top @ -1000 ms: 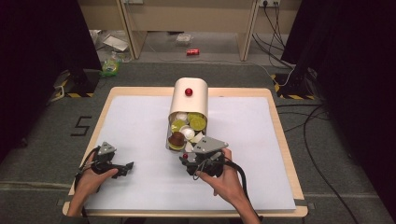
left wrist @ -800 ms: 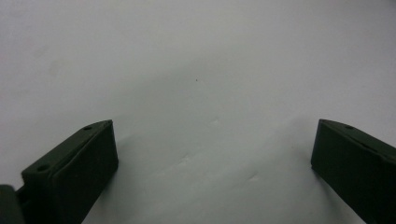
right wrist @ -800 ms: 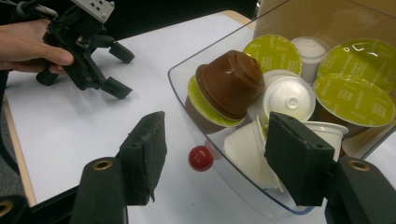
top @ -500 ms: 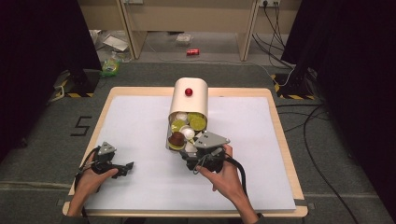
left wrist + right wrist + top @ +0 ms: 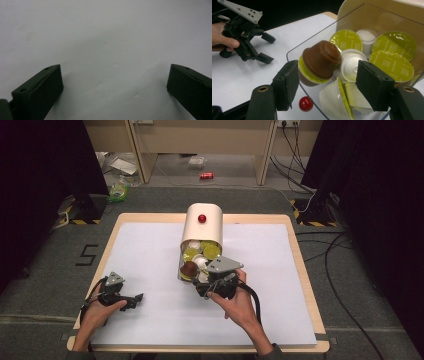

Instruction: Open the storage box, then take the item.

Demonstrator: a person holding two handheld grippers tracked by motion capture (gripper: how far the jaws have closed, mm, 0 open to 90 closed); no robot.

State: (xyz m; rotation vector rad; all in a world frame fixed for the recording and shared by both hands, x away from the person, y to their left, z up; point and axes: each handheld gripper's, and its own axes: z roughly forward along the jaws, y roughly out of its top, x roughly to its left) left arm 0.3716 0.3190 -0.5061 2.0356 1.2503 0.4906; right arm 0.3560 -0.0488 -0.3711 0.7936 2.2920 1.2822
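A cream container (image 5: 202,227) with a clear front section lies on its side, mouth toward me, packed with coffee capsules. My right gripper (image 5: 204,285) is at that mouth. Its jaws (image 5: 329,86) have just been opening and stand apart around a brown capsule (image 5: 322,60) with a green lid and a white capsule (image 5: 349,66). The pads do not press on them. Green-lidded capsules (image 5: 392,65) lie deeper inside. My left gripper (image 5: 134,300) rests open on the white mat, nothing between its jaws (image 5: 115,85). It also appears far left in the right gripper view (image 5: 267,48).
A red knob (image 5: 202,218) tops the container, and a small red ball (image 5: 305,103) shows under its clear wall (image 5: 312,42). The white mat (image 5: 150,255) covers the wooden table. Cables (image 5: 345,250) trail on the floor to the right.
The right gripper has edged slightly toward the container mouth. The left hand and gripper have stayed put.
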